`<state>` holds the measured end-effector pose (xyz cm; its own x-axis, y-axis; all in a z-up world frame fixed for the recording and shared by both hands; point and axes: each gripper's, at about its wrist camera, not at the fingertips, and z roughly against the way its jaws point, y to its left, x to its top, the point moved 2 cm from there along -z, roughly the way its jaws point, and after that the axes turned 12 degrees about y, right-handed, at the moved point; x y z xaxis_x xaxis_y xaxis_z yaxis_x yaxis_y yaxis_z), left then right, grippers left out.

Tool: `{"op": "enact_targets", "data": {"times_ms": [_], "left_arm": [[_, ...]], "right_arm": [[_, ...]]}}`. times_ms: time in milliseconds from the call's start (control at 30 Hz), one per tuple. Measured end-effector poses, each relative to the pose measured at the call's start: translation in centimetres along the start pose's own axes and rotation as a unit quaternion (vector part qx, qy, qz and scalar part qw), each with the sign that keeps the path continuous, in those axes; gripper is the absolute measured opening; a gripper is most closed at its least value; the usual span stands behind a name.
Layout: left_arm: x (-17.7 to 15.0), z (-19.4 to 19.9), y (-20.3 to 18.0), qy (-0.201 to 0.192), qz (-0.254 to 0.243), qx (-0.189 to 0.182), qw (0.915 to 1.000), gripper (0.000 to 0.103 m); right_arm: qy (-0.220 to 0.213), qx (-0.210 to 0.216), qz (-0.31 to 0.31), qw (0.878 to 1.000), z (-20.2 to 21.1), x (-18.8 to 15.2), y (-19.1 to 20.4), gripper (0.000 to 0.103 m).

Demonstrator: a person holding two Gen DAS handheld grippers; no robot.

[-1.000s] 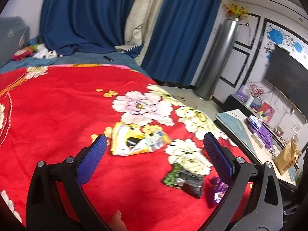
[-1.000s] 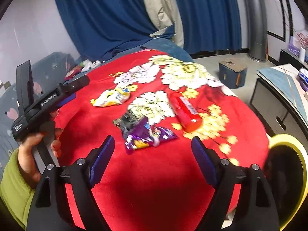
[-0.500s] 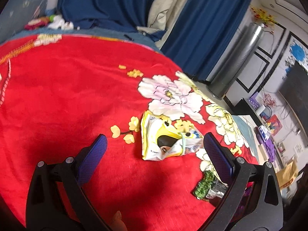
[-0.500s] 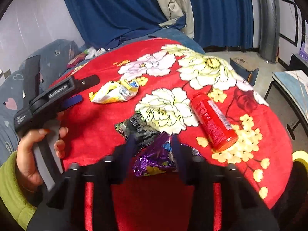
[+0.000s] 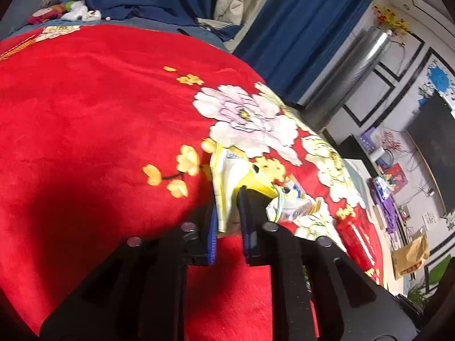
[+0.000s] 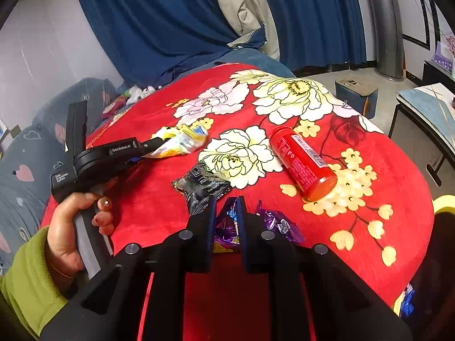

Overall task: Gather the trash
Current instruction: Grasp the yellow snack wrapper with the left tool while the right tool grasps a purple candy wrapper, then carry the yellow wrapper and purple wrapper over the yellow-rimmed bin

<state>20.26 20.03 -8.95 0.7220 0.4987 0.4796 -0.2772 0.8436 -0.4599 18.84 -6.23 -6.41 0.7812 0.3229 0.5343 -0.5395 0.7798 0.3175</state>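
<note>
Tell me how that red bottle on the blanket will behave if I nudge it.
The red bottle lies on its side, so it will probably roll. The soft red blanket may slow it. It looks rigid, so the tongs would likely not crush it, though its smooth wall might slip.

Red plush blanket point(image 6: 369, 170) printed with white, pink and yellow flowers. Crumpled yellow-and-white wrapper point(image 5: 230, 176); shiny purple foil wrapper point(image 6: 227, 224); black-and-green packet point(image 6: 199, 184). Red cylindrical bottle point(image 6: 303, 163), barcode label; deep blue curtains point(image 6: 159, 20).
</note>
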Motion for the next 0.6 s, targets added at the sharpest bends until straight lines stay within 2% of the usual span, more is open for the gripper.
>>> {"op": "enact_targets", "data": {"times_ms": [367, 600], "left_arm": [[-1.9, 4.9, -2.0, -0.066, -0.009, -0.04, 0.997, 0.004], [-2.4, 7.5, -6.1, -0.1, -0.075, -0.052, 0.9908, 0.004]], "right_arm": [[-0.027, 0.02, -0.009, 0.999, 2.5, -1.2, -0.1, 0.011], [-0.059, 0.023, -0.026, 0.998, 5.0, -1.0, -1.4, 0.01]]}}
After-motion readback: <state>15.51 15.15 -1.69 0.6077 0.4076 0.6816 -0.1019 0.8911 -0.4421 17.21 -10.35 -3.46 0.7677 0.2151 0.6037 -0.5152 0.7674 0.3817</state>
